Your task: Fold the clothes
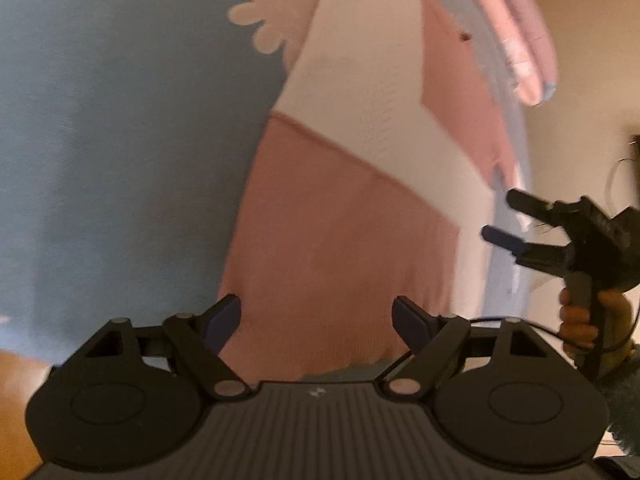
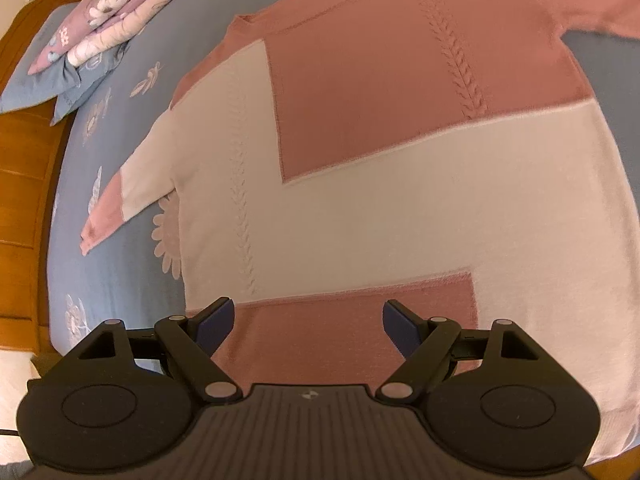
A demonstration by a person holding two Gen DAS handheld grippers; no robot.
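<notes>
While we hover both tools over the bed, the left gripper (image 1: 316,326) stands wide with nothing between its blue pads, and the right gripper (image 2: 306,326) is just as wide and empty; we judge this spread is kept ready to pinch an edge of fabric. Just under both pairs of fingers lies the pink-and-cream knitted sweater with cable ribs (image 2: 360,184), spread flat and face up on the pale blue floral bedsheet (image 2: 120,280), so it is laid out for folding and no fold shows yet. Its pink hem band sits nearest the right gripper. Left of the right gripper the short sleeve (image 2: 120,196) lies out to the side on bare sheet, leaving room to swing it inward. Farther off, beyond the collar, the folded pink floral quilt (image 2: 120,12) rests on blue pillows beside the orange wooden bed frame (image 2: 24,184), well apart from the sweater.
</notes>
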